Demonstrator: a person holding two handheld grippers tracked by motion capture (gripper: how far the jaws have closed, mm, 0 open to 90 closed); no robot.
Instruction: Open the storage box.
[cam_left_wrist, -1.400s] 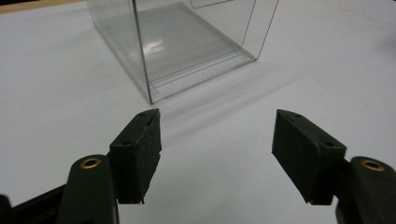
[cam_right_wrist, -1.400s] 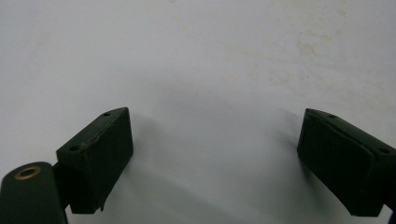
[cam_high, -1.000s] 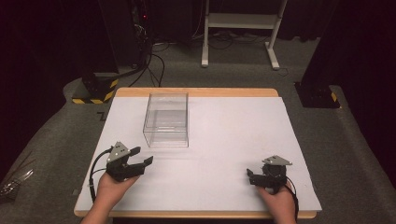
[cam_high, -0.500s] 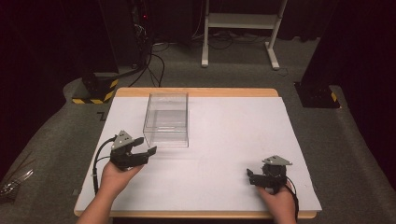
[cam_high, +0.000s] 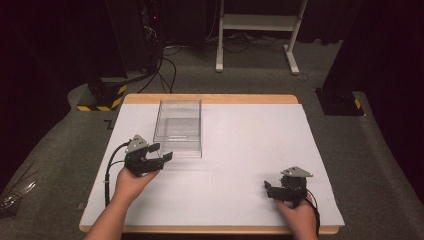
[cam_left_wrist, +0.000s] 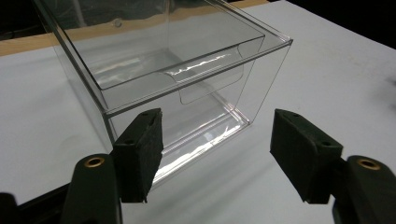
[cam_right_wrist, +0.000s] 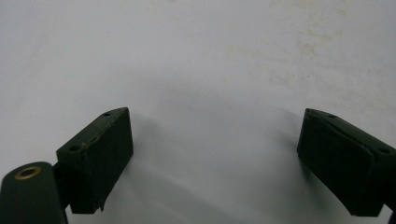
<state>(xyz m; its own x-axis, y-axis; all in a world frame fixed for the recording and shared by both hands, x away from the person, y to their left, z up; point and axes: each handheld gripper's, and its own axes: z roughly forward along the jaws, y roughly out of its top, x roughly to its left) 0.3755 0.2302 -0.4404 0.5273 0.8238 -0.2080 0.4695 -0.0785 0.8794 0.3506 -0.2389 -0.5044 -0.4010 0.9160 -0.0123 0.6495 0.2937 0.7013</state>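
Heads up, your left gripper is sitting just beside the near corner of the clear plastic box, jaws spread wide with nothing between them. In the left gripper view the box is standing upright on the white table cover, toward the far left part of the table, and one pad is lining up right at the box's near vertical edge while the other is hanging out over bare cover. That's the bit that's worrying me.

If you're going for a pinch on that front wall, you're coming at it off-center, so the left-hand pad could be bumping the corner instead of sliding past it. The box looks light and slick, so my guess is it's skating away across the cover rather than staying put. Thin clear walls like that are also probably flexing under a squeeze, and a grip near the corner could be twisting it out of the pads.

Also I can't tell whether that inner panel is a lid or a sliding tray, so if it's loose, tipping the box might be dumping it.

Your right gripper is resting low near the front right of the table, jaws apart too, empty, well apart from the box, so it isn't bracing anything
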